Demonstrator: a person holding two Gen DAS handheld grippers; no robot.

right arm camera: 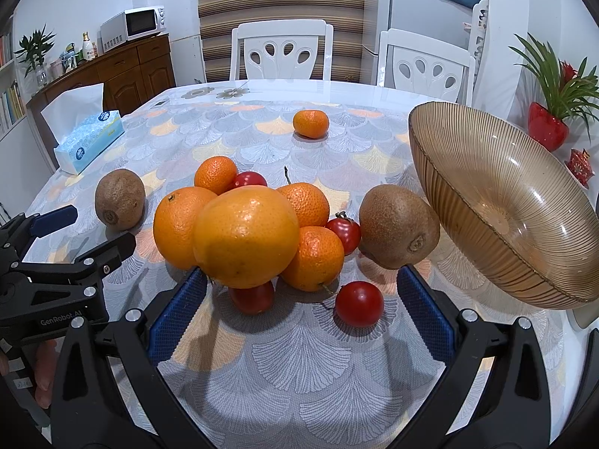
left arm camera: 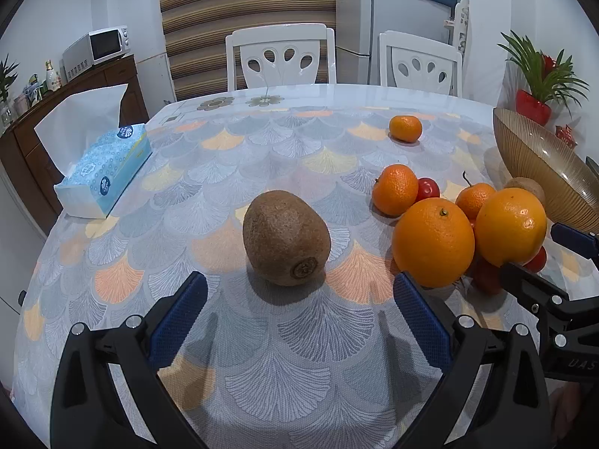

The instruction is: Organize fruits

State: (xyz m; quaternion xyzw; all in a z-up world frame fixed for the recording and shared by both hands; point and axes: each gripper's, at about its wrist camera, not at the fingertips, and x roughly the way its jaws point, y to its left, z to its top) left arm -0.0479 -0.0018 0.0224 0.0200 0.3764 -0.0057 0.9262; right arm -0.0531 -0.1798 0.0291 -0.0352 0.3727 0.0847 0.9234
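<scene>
A brown kiwi (left arm camera: 286,237) lies alone on the patterned tablecloth, just ahead of my open left gripper (left arm camera: 299,288) and centred between its fingers. To its right is a pile of fruit: two big oranges (right arm camera: 245,235), several mandarins (right arm camera: 309,202), cherry tomatoes (right arm camera: 359,303) and a second kiwi (right arm camera: 398,226). My right gripper (right arm camera: 301,280) is open at the near side of the pile, its fingers beside the front orange and the second kiwi. One mandarin (right arm camera: 310,122) sits apart, farther back. An empty amber glass bowl (right arm camera: 486,247) stands at the right.
A blue tissue box (left arm camera: 105,168) lies at the table's left edge. Two white chairs (left arm camera: 280,56) stand behind the far edge. A plant in a red pot (right arm camera: 548,129) is behind the bowl. A sideboard with a microwave (right arm camera: 134,26) lines the left wall.
</scene>
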